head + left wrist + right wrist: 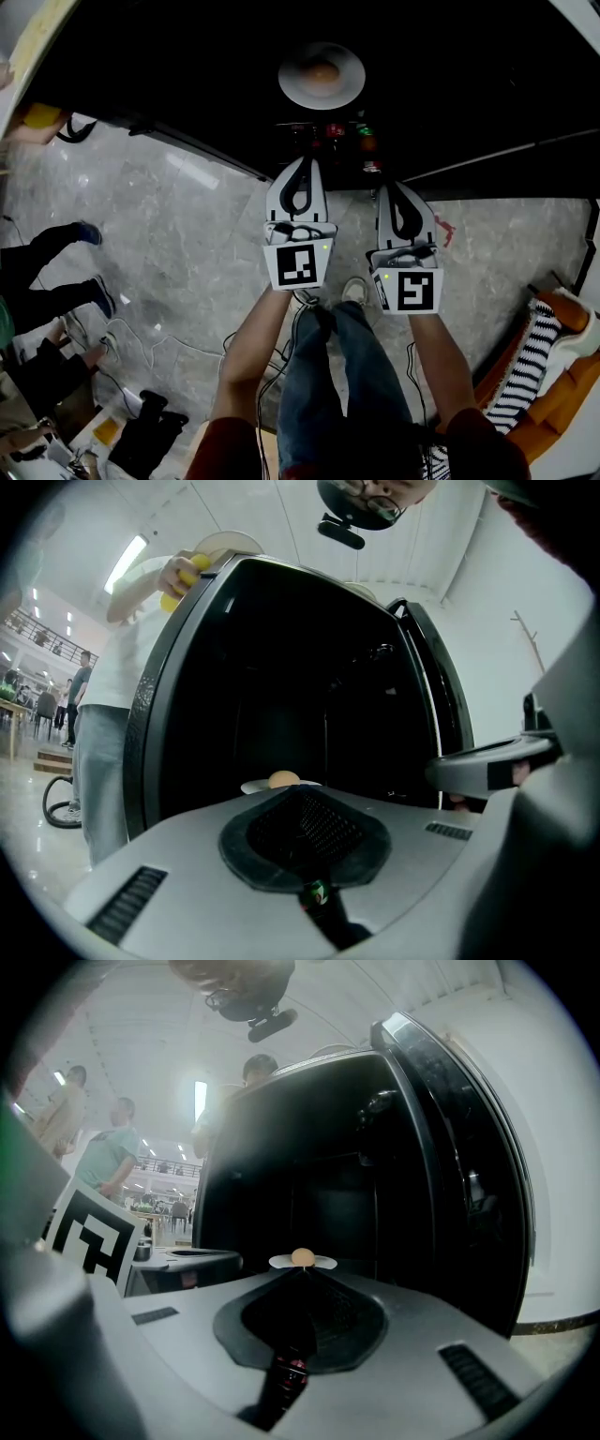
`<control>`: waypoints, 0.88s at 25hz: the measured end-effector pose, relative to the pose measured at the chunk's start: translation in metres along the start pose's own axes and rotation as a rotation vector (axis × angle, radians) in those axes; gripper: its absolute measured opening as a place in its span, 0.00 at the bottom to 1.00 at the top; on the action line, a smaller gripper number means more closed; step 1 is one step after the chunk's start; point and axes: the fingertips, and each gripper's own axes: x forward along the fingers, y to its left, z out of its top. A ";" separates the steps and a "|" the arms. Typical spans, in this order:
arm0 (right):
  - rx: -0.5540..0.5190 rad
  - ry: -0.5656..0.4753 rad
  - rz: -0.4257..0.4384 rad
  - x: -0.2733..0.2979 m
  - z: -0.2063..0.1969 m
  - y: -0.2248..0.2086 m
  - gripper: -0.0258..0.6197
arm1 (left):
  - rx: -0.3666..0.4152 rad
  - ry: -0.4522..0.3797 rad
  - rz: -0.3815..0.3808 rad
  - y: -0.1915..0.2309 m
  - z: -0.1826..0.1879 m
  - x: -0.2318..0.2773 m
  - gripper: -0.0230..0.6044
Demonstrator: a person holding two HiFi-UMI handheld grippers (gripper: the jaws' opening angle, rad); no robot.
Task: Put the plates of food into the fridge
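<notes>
Above a marble floor (187,216), the plate (293,84) rests inside the fridge (469,75), so left tongs (304,164) and right tongs (400,187) hang closed, empty.

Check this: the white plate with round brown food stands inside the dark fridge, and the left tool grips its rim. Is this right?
No. The left tool grips nothing: the left gripper view shows its jaws shut together, short of the plate. The plate does stand inside the fridge.

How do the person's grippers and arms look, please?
Both the left gripper and right gripper are white-grey with black-lined jaws. Each carries a white cube with a black square marker. Dark cables hang below. The sleeves are dark red.
</notes>
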 end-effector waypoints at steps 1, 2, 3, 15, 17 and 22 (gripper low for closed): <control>-0.001 -0.002 0.001 0.000 0.001 0.000 0.06 | 0.002 -0.002 0.002 0.001 0.001 -0.001 0.05; -0.001 -0.003 0.002 0.000 0.001 0.001 0.06 | 0.004 -0.005 0.004 0.002 0.003 -0.002 0.05; -0.002 -0.004 0.002 0.000 0.001 0.001 0.06 | 0.005 -0.010 0.003 0.003 0.006 -0.004 0.05; -0.008 -0.018 0.007 -0.004 0.013 0.007 0.06 | 0.004 0.001 0.011 0.013 0.013 -0.025 0.05; -0.010 -0.018 0.007 -0.005 0.013 0.007 0.06 | 0.005 0.001 0.015 0.015 0.013 -0.028 0.05; -0.013 -0.022 0.011 -0.008 0.020 0.010 0.05 | 0.011 0.005 0.012 0.016 0.017 -0.036 0.05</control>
